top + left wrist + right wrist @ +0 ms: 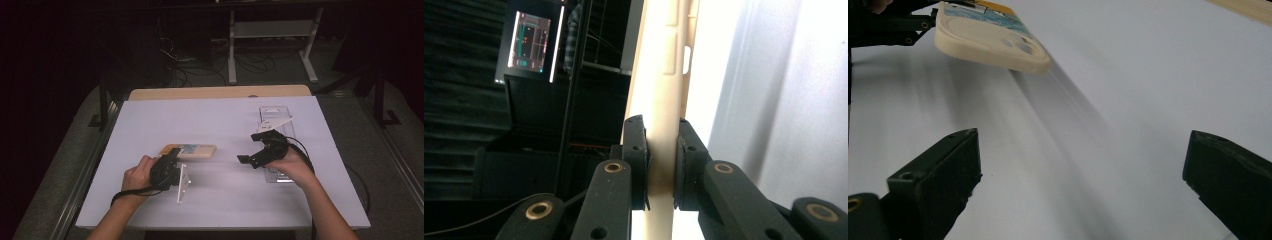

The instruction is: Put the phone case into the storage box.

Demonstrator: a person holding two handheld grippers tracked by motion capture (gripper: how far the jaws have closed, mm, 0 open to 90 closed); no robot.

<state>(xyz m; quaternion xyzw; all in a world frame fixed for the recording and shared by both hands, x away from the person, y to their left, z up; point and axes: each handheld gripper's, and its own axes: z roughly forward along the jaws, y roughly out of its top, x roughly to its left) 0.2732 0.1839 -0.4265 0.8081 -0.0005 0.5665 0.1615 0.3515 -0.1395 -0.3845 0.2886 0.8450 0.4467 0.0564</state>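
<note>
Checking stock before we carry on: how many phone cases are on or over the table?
1. The cream phone case is clamped at one end in the left gripper, left of centre. The clear plastic package lies at the right; whether it contains another case is unclear.

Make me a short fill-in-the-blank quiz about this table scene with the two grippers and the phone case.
1. The left gripper has its jaws shut on the edge of a cream-coloured ____.
2. The right gripper has its jaws ____, with nothing between them.
3. The clear plastic package lies on the table beside the person's ____ hand.
4. In the right gripper view, the back of the phone case shows ____ round camera holes.

Missing words: phone case; open; right; two
</note>
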